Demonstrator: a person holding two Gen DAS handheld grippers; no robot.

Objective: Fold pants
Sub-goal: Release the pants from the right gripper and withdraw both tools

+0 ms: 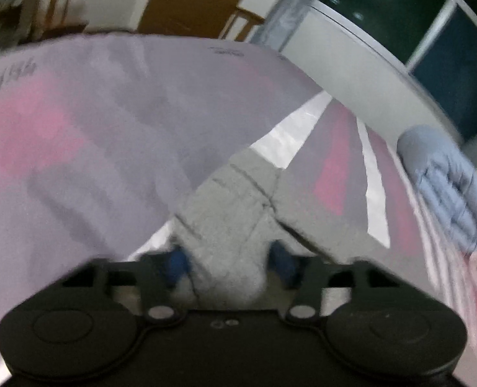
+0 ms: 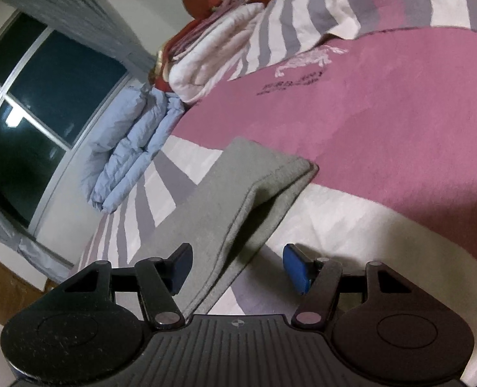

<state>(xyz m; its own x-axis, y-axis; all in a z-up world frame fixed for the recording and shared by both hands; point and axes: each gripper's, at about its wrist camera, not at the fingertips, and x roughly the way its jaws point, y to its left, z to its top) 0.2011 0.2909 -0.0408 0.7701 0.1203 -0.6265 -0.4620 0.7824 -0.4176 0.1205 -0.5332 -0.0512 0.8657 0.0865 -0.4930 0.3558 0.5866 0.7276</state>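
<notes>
Grey pants (image 2: 238, 190) lie on a pink, white and grey striped bedspread (image 2: 383, 113). In the right wrist view a folded leg end runs from between my fingers up to mid-frame. My right gripper (image 2: 236, 267) is open, its blue pads (image 2: 294, 267) standing either side of the cloth and apart from it. In the blurred left wrist view my left gripper (image 1: 230, 264) is shut on a bunched part of the grey pants (image 1: 235, 213), which rises between the blue pads.
A folded light-blue quilt (image 2: 132, 148) and a white folded blanket (image 2: 212, 61) lie at the bed's far edge by a dark window (image 2: 44, 96). The blue quilt also shows in the left wrist view (image 1: 444, 180). A brown door (image 1: 190, 0) stands beyond.
</notes>
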